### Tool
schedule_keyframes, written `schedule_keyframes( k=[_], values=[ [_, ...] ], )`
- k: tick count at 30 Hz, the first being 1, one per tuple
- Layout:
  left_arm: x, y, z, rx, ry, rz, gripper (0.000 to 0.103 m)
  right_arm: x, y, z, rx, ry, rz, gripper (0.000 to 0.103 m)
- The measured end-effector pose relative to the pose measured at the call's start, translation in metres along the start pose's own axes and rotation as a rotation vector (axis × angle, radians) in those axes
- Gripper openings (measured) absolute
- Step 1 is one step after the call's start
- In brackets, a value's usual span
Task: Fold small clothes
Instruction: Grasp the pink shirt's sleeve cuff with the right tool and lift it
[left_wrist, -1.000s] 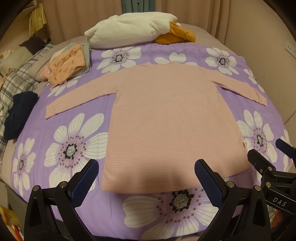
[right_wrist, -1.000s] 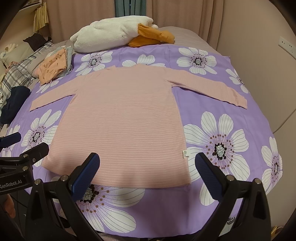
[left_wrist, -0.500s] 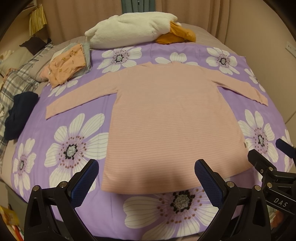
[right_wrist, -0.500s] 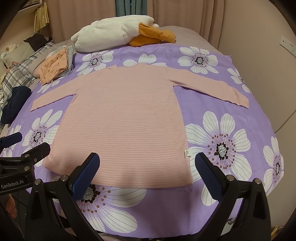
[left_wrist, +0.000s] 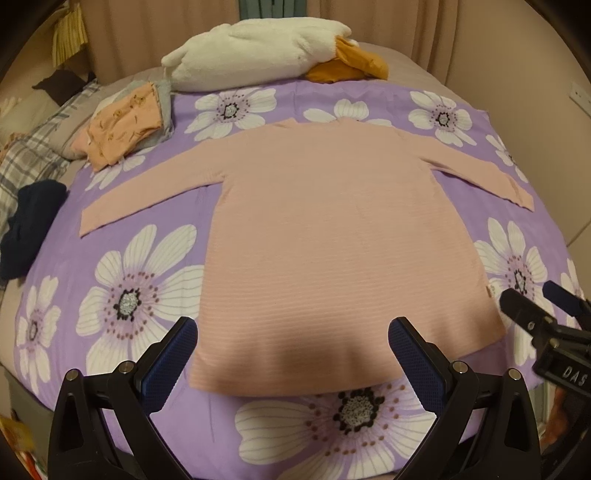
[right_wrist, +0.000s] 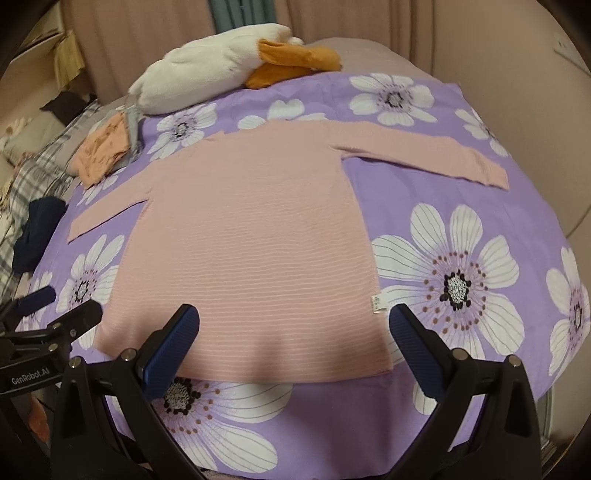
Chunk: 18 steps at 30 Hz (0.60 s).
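Nearest the cameras, the left hand-held gripper hangs just above the hem of the pink long-sleeved top, its jaws spread wide with nothing between them. The right hand-held gripper sits beside it over the hem's right half, likewise gaping and empty. Each straddles a stretch of the lower edge, a placing that looks chosen so either can drop onto a hem corner or swing out to a sleeve without crossing the other.

The top lies flat and face-down on the purple flowered sheet that covers the bed, hem toward the person, neckline away. Both sleeves are drawn out straight to the sides, probably so that each can be folded inward in one clean pass. A small side label juts from the right seam near the hem. No fold has yet been made, so the work on this garment seems to be at its start.

Beyond the left sleeve, a folded stack of orange and grey clothes rests at the sheet's far left edge, likely finished pieces kept clear of the working area. A dark garment lies bunched off the sheet on the left. Farthest back, a white plush toy with orange parts lies against the curtains.
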<state>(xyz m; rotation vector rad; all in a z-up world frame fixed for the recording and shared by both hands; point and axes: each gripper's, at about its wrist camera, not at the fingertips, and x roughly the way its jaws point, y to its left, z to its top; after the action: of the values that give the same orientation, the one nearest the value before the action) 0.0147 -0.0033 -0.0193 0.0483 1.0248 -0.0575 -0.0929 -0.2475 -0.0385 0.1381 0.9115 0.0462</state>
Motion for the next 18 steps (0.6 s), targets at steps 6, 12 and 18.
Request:
schedule_keyframes(
  k=[6,12,18],
  values=[
    [0.01,0.0,0.004,-0.003,0.012,-0.001,0.102,0.008,-0.017,0.007,0.056,0.012,-0.002,0.103],
    [0.022,0.007,0.014,-0.048,0.022,-0.117,0.102,0.015,-0.038,0.019,0.127,-0.016,0.106,0.103],
    [0.044,0.026,0.036,-0.189,0.008,-0.337,0.102,0.035,-0.097,0.033,0.345,-0.069,0.248,0.103]
  ],
)
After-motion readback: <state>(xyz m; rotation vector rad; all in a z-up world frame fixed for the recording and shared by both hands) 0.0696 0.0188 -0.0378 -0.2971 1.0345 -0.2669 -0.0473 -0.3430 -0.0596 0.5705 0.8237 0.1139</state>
